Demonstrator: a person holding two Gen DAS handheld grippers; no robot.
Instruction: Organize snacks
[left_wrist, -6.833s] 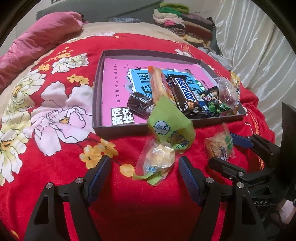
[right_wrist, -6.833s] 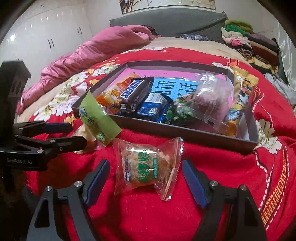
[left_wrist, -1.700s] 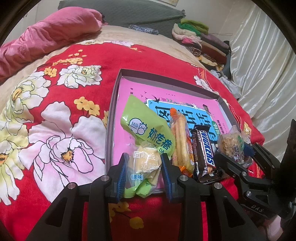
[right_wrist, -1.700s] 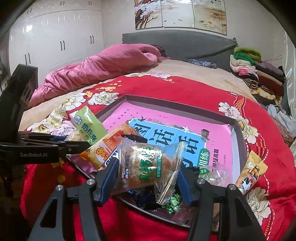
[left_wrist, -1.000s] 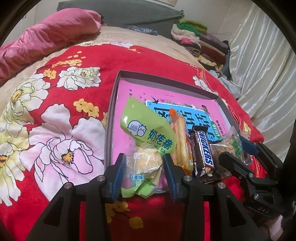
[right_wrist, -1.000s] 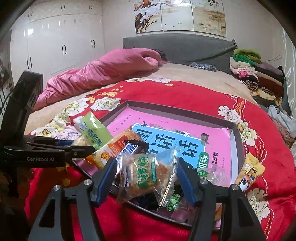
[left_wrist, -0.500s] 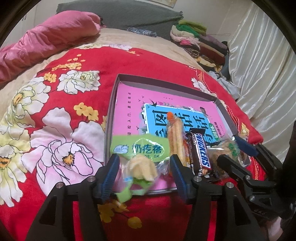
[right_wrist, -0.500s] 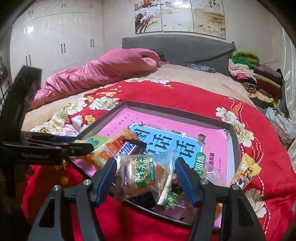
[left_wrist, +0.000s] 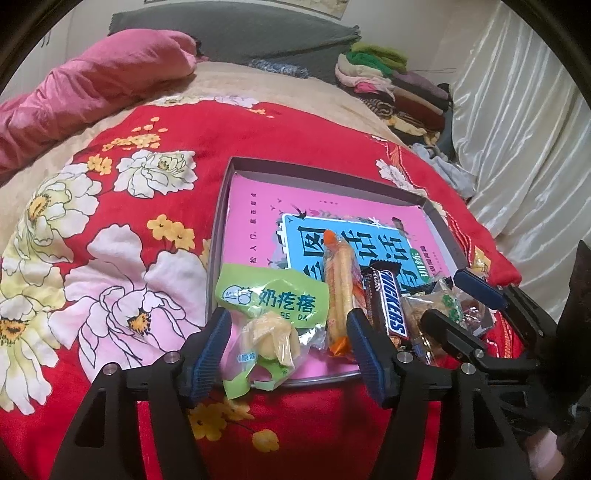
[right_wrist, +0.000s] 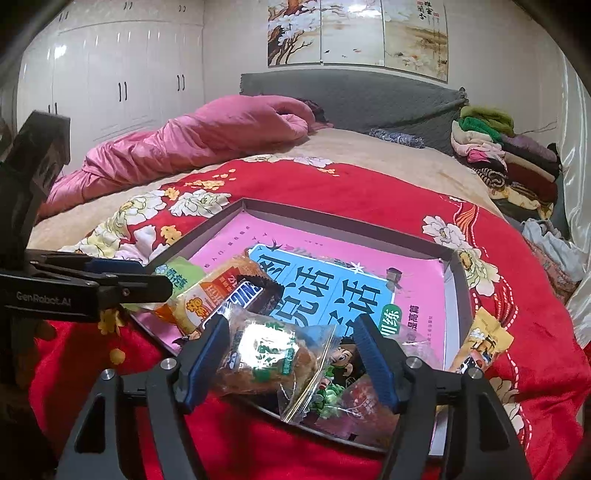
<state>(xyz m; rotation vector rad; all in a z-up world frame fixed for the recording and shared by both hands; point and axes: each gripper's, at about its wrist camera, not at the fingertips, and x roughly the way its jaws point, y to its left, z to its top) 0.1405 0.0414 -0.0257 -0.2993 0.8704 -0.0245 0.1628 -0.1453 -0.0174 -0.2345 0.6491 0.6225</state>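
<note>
Both grippers' fingers have just spread apart: the left gripper (left_wrist: 288, 350) straddles the green snack bag (left_wrist: 271, 306) at the tray's (left_wrist: 221, 221) near-left corner, the right gripper (right_wrist: 291, 363) straddles the clear cake packet (right_wrist: 266, 356) on the near edge

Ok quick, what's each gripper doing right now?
Left gripper: just opened, green packet loose between its pads.
Right gripper: just opened, clear packet between its pads.

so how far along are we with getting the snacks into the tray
Nearly done. The Snickers bar and orange packet already lie in the grey tray. In hand: the left gripper has just been opening around the green milk-snack packet, now resting at the tray's near edge; the right gripper has likewise been opening around the clear pastry packet. Left: the yellow packet, leaning outside the tray's right wall.
</note>
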